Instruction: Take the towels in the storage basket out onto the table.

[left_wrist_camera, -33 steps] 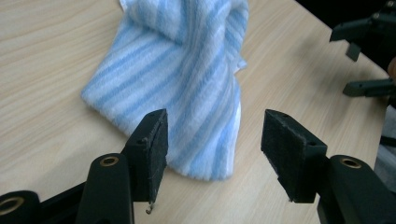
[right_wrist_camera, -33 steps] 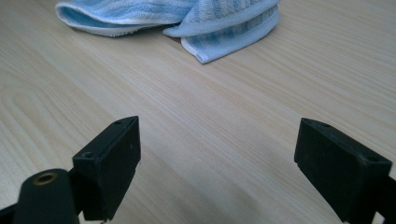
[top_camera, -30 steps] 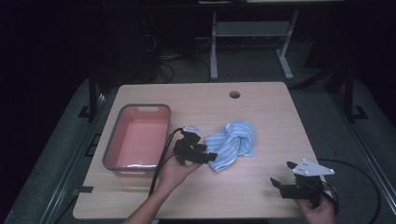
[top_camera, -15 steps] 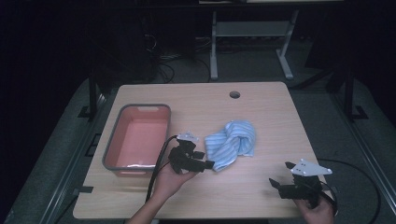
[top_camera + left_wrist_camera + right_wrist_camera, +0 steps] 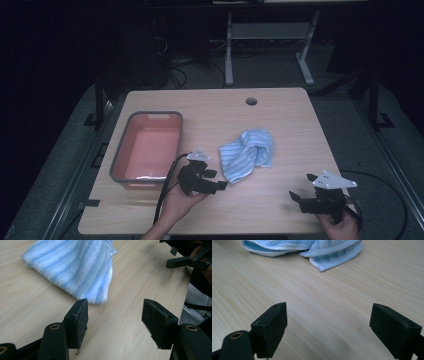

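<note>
Presently, items as they lie on the worktop [image 5: 280, 205]:

Left tongs [image 5: 220, 184]: jaws spread, and they have just been opening wider; nothing between the pads, which press on nothing. In the left gripper view the tips [image 5: 115, 322] stand just short of the towel's near corner, bare wood showing between them.

Right tongs [image 5: 299, 190]: jaws spread wide, empty; in the right gripper view [image 5: 328, 327] bare wood lies between the two pads.

Left hand [image 5: 181, 201]: comes in from the near edge, left of centre, palm under the gripper body, the tongs pointing right toward the towel. A black cable trails from it back toward the near edge.

Right hand [image 5: 339, 226]: at the near right corner, low over the wood, tongs pointing left and far toward the towel; grey three-cornered plate on top.

Towel [image 5: 247, 154]: blue and white stripes, bunched and folded on itself, lying near the middle of the worktop, right of the tub, well apart from the right tongs.

Tub [image 5: 146, 150]: pink inside, grey rim, on the left side of the worktop, just left of the left hand.

Hole [image 5: 251, 101]: round opening near the far edge.

Obstructions: the path from either tongs to the towel lies open.
</note>
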The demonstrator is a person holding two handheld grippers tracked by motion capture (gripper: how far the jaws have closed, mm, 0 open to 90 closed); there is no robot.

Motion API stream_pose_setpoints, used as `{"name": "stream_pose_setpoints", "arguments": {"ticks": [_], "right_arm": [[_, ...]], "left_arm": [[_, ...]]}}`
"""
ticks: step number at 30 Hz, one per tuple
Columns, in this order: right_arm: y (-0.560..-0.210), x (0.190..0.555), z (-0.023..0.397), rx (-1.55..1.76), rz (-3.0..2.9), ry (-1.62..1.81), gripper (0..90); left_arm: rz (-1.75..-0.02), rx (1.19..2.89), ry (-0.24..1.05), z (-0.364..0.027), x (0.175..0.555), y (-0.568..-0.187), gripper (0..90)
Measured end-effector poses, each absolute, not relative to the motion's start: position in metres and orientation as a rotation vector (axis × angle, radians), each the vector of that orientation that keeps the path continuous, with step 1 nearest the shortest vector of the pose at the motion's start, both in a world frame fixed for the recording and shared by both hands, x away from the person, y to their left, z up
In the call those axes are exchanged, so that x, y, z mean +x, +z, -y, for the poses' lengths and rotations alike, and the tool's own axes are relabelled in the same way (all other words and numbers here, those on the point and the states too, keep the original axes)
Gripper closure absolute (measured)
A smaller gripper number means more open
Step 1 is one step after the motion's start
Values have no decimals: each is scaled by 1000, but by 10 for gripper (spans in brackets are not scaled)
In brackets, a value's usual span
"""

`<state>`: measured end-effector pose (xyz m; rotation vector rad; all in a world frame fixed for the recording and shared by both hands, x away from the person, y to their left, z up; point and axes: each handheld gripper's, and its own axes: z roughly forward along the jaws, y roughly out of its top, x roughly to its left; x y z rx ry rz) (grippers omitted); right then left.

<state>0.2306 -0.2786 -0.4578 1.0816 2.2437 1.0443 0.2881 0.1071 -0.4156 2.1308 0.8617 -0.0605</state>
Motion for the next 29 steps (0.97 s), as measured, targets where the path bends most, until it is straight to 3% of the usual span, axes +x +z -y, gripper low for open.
{"name": "stream_pose_setpoints", "arguments": {"ticks": [29], "right_arm": [[-457, 220, 275, 1070, -2224, 1084, 141]], "left_arm": [[-822, 2116, -49, -117, 250, -438, 330]]}}
